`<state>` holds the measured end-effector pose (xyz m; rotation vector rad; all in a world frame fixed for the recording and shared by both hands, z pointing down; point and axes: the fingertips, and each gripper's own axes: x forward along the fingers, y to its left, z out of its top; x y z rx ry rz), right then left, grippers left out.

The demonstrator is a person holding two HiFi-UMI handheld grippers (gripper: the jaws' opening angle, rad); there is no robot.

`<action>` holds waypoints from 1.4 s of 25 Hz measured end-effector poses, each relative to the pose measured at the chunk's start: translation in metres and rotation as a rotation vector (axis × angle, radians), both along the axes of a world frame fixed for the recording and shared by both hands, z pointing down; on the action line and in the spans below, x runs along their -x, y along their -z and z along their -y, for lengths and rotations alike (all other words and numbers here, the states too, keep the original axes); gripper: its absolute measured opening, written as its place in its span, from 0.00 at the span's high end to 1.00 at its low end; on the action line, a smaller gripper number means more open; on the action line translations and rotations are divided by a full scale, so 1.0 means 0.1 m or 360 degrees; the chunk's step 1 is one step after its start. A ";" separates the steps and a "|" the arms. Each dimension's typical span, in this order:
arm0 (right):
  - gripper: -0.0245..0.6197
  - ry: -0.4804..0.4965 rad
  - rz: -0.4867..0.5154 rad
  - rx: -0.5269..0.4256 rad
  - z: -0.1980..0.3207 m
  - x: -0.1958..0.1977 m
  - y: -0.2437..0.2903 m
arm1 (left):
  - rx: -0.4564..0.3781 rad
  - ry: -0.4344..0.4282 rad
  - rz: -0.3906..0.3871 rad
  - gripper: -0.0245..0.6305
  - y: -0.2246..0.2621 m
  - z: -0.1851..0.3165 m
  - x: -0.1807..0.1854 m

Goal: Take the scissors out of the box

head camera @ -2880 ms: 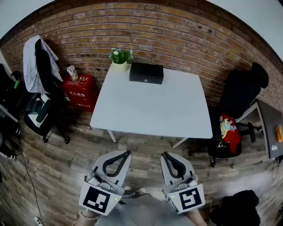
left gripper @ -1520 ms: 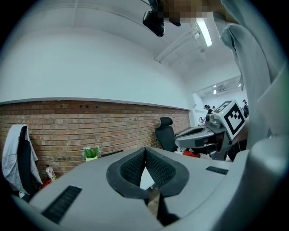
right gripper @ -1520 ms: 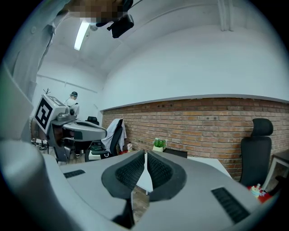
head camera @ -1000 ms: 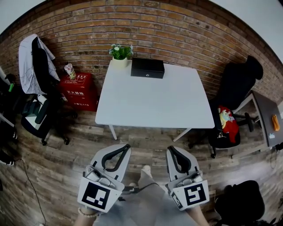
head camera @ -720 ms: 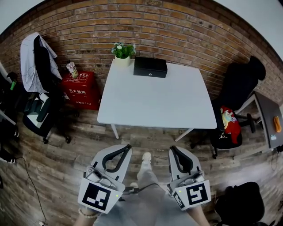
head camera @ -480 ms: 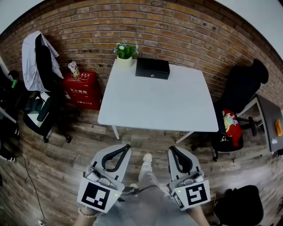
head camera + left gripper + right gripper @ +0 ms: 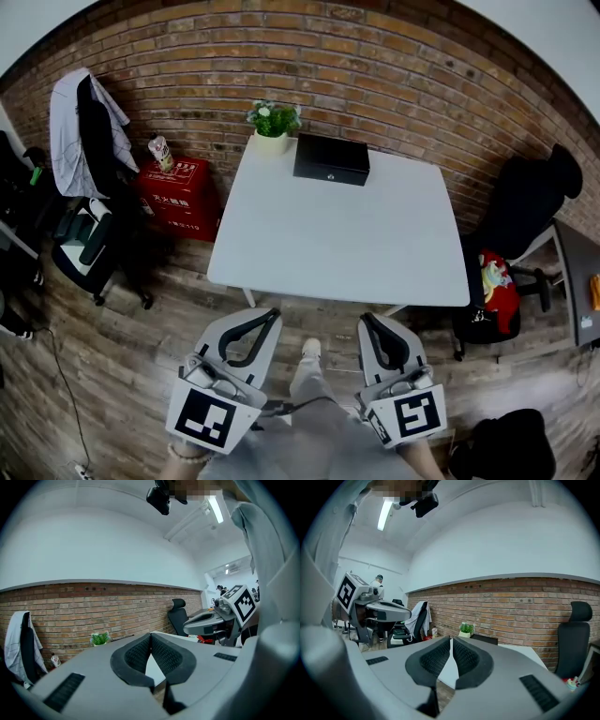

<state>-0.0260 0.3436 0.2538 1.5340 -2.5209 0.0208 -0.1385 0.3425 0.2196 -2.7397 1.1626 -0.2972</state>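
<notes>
Scissors hidden; closed black box point(image 7: 331, 158) sits upper centre on white counter point(image 7: 337, 244), beside potted plant point(image 7: 273, 122). Lower frame, left gripper point(image 7: 273, 317) and right gripper point(image 7: 365, 320): 2 pairs of fingers pressed together, empty.

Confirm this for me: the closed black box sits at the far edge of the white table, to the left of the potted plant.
Not quite. The head view shows the black box to the right of the potted plant, not to its left. The rest holds: it is closed and sits at the far edge of the white table.
</notes>
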 end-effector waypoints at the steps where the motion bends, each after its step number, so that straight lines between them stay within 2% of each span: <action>1: 0.89 0.0010 0.0001 0.0001 0.09 -0.01 0.00 | 0.0001 0.0009 0.0000 0.94 0.01 0.08 -0.02; 7: 0.89 0.0063 0.0002 0.0016 0.64 -0.11 0.01 | 0.0002 0.0059 -0.0015 0.94 0.06 0.63 -0.14; 13: 0.89 0.0101 -0.0001 0.0036 1.26 -0.31 -0.04 | 0.0008 0.0064 0.0028 0.94 0.03 1.20 -0.35; 19: 0.89 0.0132 0.0002 0.0062 1.91 -0.55 -0.06 | 0.0071 0.0142 -0.0045 0.94 0.00 1.83 -0.57; 22: 0.89 0.0154 0.0002 0.0076 2.19 -0.63 -0.07 | 0.0071 0.0152 -0.0006 0.94 -0.02 2.10 -0.66; 30: 0.89 0.0204 0.0041 0.0061 2.77 -0.82 -0.08 | 0.0110 0.0194 -0.0016 0.94 -0.09 2.68 -0.91; 35: 0.89 0.0249 0.0057 0.0069 3.00 -0.89 -0.09 | 0.0076 0.0159 0.0054 0.94 -0.12 2.94 -1.04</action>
